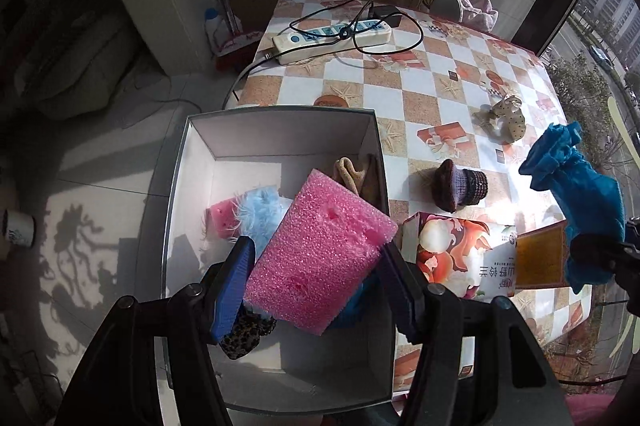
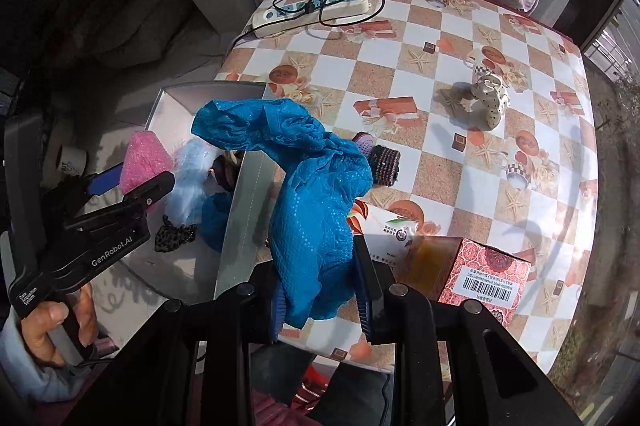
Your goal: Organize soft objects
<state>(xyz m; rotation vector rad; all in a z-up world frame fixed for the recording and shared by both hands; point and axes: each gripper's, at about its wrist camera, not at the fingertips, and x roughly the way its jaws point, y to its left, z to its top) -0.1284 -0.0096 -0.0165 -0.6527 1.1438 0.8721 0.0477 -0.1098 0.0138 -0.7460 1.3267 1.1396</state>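
My left gripper (image 1: 316, 270) is shut on a pink foam sponge (image 1: 320, 250) and holds it over the open grey box (image 1: 280, 113). Inside the box lie a light blue fluffy piece (image 1: 256, 214), another pink sponge (image 1: 220, 218), a leopard scrunchie (image 1: 244, 340) and a beige cloth (image 1: 352, 173). My right gripper (image 2: 322, 290) is shut on a crumpled blue cloth (image 2: 312, 193) and holds it above the table beside the box's right wall (image 2: 240, 222). The blue cloth also shows in the left wrist view (image 1: 580, 193).
On the checkered tablecloth (image 2: 440, 37) lie a dark knitted piece (image 1: 460, 185), a cream dotted scrunchie (image 2: 488, 97), a white power strip with cables (image 2: 312, 9), a tissue pack (image 1: 460, 254) and a red patterned carton (image 2: 488, 274). The floor lies left of the box.
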